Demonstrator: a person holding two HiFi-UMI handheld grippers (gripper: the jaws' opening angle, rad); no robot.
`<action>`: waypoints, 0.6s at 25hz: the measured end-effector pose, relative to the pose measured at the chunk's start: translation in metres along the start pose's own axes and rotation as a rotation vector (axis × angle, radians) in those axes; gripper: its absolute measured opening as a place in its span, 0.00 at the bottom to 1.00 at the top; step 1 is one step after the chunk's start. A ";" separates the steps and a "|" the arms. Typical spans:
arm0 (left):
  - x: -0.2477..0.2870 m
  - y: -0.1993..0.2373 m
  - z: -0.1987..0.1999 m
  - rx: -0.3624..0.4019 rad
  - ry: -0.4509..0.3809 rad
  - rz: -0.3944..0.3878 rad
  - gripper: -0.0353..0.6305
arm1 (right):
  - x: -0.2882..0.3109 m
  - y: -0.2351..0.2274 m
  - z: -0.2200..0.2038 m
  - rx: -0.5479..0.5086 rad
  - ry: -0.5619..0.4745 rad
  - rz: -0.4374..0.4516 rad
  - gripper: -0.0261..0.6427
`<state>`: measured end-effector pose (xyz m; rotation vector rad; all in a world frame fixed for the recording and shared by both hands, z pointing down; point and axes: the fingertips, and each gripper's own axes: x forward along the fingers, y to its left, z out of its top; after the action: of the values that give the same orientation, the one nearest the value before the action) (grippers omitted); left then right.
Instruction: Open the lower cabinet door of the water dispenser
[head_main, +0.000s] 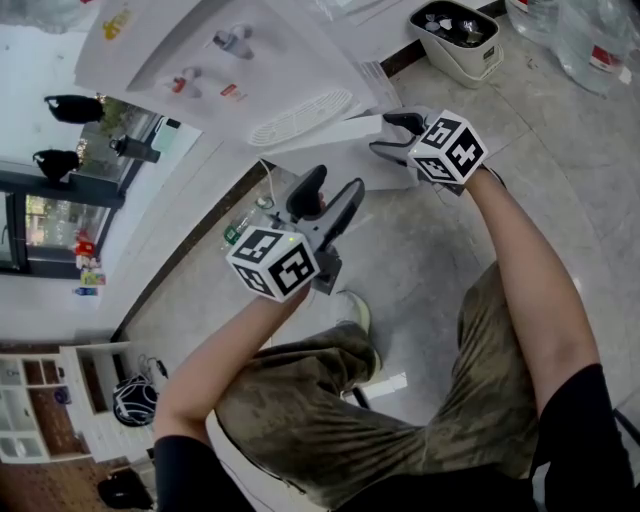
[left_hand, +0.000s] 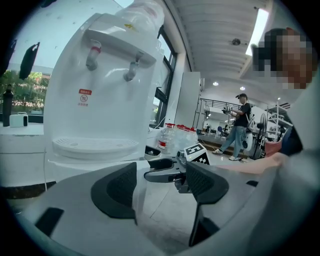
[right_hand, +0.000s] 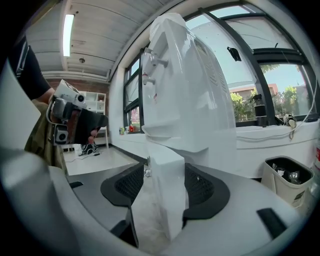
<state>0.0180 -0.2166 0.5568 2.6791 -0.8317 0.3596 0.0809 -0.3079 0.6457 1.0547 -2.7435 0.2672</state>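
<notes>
Right gripper view, lower cabinet door (right_hand: 166, 215) stood out from the white water dispenser (right_hand: 187, 90), its near edge pinched by the right gripper (right_hand: 165, 189), left gripper (left_hand: 160, 190) held nearer left, jaws spread on nothing

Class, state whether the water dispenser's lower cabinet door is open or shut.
Open. The lower cabinet door juts out from the water dispenser, its edge clamped in the right hand-held gripper.

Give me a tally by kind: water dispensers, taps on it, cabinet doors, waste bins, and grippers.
Water dispenser: 1
Taps: 2
Lower cabinet door: 1
Waste bin: 1
Grippers: 2, left gripper and right gripper
Total: 7
</notes>
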 end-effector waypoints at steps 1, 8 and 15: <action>-0.001 0.001 0.000 -0.003 0.002 0.006 0.48 | 0.000 0.002 0.000 -0.002 0.003 0.006 0.41; -0.004 0.011 0.020 -0.048 -0.035 0.059 0.48 | 0.000 0.019 0.003 -0.030 -0.003 0.083 0.35; -0.005 0.008 -0.002 -0.036 0.030 0.058 0.48 | 0.002 0.047 -0.003 -0.043 0.025 0.209 0.32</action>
<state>0.0091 -0.2197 0.5585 2.6140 -0.8993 0.3938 0.0480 -0.2744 0.6442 0.7490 -2.8245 0.2475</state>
